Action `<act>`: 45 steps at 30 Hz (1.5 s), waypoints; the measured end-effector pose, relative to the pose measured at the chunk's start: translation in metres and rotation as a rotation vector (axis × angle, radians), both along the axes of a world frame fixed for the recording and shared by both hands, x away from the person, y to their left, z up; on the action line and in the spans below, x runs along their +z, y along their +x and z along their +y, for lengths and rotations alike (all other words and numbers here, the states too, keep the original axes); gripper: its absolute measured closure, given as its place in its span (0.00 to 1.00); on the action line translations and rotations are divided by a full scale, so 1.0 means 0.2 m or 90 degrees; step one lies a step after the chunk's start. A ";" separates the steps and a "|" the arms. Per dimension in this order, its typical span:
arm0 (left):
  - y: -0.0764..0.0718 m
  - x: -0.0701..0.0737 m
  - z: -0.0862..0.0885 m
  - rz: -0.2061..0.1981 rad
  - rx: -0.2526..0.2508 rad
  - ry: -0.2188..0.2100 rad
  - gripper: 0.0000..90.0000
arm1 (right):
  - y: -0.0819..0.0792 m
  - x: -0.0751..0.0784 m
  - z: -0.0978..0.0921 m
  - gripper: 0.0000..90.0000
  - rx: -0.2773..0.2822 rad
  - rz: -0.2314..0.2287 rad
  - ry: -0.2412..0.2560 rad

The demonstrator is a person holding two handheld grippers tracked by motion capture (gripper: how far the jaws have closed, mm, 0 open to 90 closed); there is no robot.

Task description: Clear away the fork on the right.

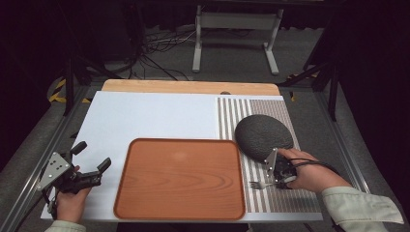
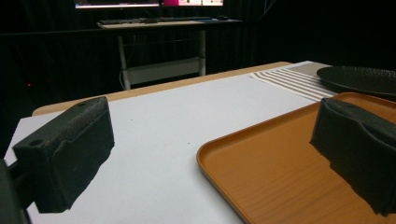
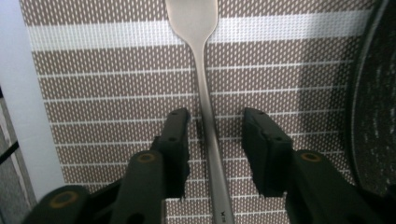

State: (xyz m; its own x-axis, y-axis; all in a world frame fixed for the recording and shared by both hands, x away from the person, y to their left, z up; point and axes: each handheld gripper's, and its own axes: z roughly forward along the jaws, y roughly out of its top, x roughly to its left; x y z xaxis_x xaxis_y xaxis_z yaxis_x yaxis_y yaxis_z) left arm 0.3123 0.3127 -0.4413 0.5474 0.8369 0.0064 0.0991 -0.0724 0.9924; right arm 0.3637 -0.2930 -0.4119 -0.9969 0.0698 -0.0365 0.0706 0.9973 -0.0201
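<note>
A: Fork (image 3: 205,88) is on the striped mat (image 3: 107,93), near right on the surface, beside the dark plate (image 1: 263,136).

B: Is it hard to grab?

A: It looks thin, stiff, light and slippery. The right gripper (image 3: 215,135) is partly open around its handle. Pinch there. The left gripper (image 2: 210,154) is wide open, holding nothing.

Both grippers are black. The left gripper (image 1: 91,155) carries a grey three-cornered plate; the right gripper (image 3: 215,140) shows round brass-coloured pivots, perhaps screws. Pale, greenish-grey sleeves cover the forearms.
</note>
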 end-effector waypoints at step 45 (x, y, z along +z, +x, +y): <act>0.00 0.00 0.00 -0.002 0.001 -0.002 0.00 | 0.00 0.22 0.00 0.94 -0.036 -0.056 0.095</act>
State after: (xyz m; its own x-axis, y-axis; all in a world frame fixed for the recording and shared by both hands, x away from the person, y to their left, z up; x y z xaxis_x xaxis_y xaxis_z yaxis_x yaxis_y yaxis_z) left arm 0.3116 0.3135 -0.4406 0.5458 0.8379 0.0047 0.0966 -0.0685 0.9930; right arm 0.3627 -0.2939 -0.3685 -0.9847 0.1369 -0.1082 0.1218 0.9832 0.1358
